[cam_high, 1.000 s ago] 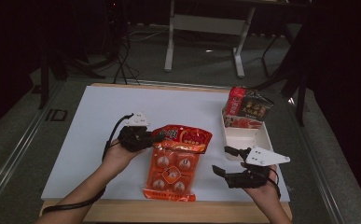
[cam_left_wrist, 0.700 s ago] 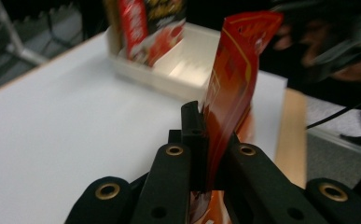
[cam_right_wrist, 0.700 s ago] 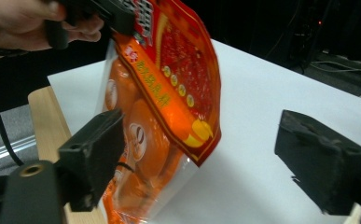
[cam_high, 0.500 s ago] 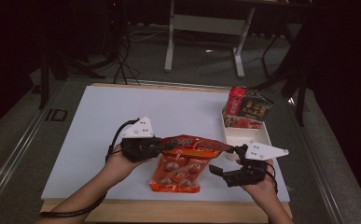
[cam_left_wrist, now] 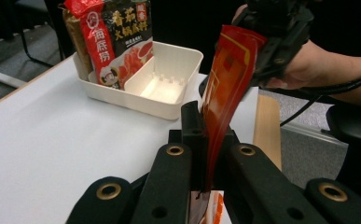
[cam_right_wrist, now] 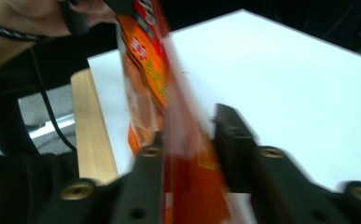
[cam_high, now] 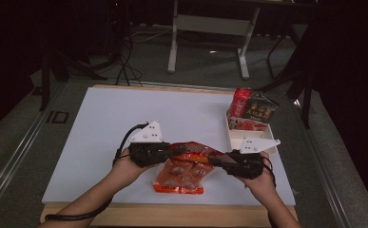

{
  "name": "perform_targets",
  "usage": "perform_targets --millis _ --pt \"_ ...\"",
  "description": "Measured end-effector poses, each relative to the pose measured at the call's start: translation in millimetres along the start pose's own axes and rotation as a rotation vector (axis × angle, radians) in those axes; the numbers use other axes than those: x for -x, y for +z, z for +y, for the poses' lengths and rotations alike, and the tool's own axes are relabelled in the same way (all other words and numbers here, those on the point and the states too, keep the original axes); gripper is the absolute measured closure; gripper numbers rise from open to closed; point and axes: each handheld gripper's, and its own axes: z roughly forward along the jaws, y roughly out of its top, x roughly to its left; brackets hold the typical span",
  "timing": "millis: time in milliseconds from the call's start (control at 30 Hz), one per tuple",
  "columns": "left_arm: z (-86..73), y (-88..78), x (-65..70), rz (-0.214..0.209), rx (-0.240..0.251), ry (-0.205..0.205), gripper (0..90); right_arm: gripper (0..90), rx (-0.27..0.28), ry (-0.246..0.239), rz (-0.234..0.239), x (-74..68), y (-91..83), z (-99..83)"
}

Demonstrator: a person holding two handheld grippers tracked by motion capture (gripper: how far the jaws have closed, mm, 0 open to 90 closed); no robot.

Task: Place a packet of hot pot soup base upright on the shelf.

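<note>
Orange snack bag held between two grippers over a white table

The left gripper (cam_high: 169,153) pinches the top left corner of the orange bag (cam_high: 184,172), and the right gripper (cam_high: 219,161) pinches its top right corner, so the top edge stretches between the fingers of both while the rest of the bag hangs toward the person. Beyond the right gripper's fingers, near the white table's (cam_high: 101,118) far right edge, a white tray (cam_high: 253,135) holds a red-and-black packet (cam_high: 253,110) standing upright.

Glossy plastic snack bag (cam_high: 184,167) (matt white table (cam_high: 96,123))
</note>
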Motion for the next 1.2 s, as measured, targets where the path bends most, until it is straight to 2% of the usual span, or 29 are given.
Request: perform_targets --millis 33,67,200,267,300,500,567,700,733,867,900,1000,1200 --pt "-0.1 0.6 0.9 0.002 -0.002 0.005 89.5 78.7 -0.01 0.007 0.014 1.0 1.8 -0.6" --pt "-0.3 1.3 1.4 0.008 -0.006 0.006 89.5 83.2 -0.029 0.002 0.016 0.3 6.1 -2.4" --pt "-1.1 -0.4 -0.4 0.0 0.002 -0.009 89.5 89.5 -0.037 -0.016 0.018 -3.3 6.4 -1.5" --pt "-0.3 -4.1 -0.6 -0.004 0.017 -0.013 89.4 89.9 -0.041 -0.043 0.0 -8.4 4.7 1.9" --pt "0.8 -6.4 -0.8 -0.011 0.027 -0.019 89.3 89.9 -0.021 -0.049 -0.001 -12.1 1.2 6.5" --pt "7.1 -18.6 3.6 -0.01 0.07 -0.002 88.9 90.0 0.029 -0.054 -0.005 -19.4 -7.2 19.3" --pt "7.0 -20.8 3.9 -0.02 0.077 -0.008 88.4 90.0 0.03 -0.052 -0.003 -20.3 -9.6 23.6" --pt "4.2 -23.9 2.5 -0.024 0.094 -0.009 86.2 90.0 0.018 -0.089 -0.009 -23.8 -12.9 31.6" --pt "2.8 -24.6 2.2 -0.024 0.104 -0.015 84.1 90.0 0.014 -0.108 -0.019 -26.0 -13.7 35.7" --pt "-1.5 -26.2 -1.2 -0.031 0.131 -0.045 80.2 90.0 0.014 -0.122 -0.019 -27.3 -14.6 39.5" --pt "-1.8 -26.4 -2.4 -0.034 0.129 -0.049 71.9 90.0 0.013 -0.146 -0.027 -28.5 -15.8 43.6" --pt "-4.4 -27.6 -7.0 -0.037 0.135 -0.072 59.6 90.0 0.006 -0.18 -0.04 -31.4 -16.6 50.6" --pt "-15.1 -29.6 -11.9 -0.009 0.174 -0.13 28.4 90.0 0.025 -0.177 -0.053 -25.8 -23.5 60.4"
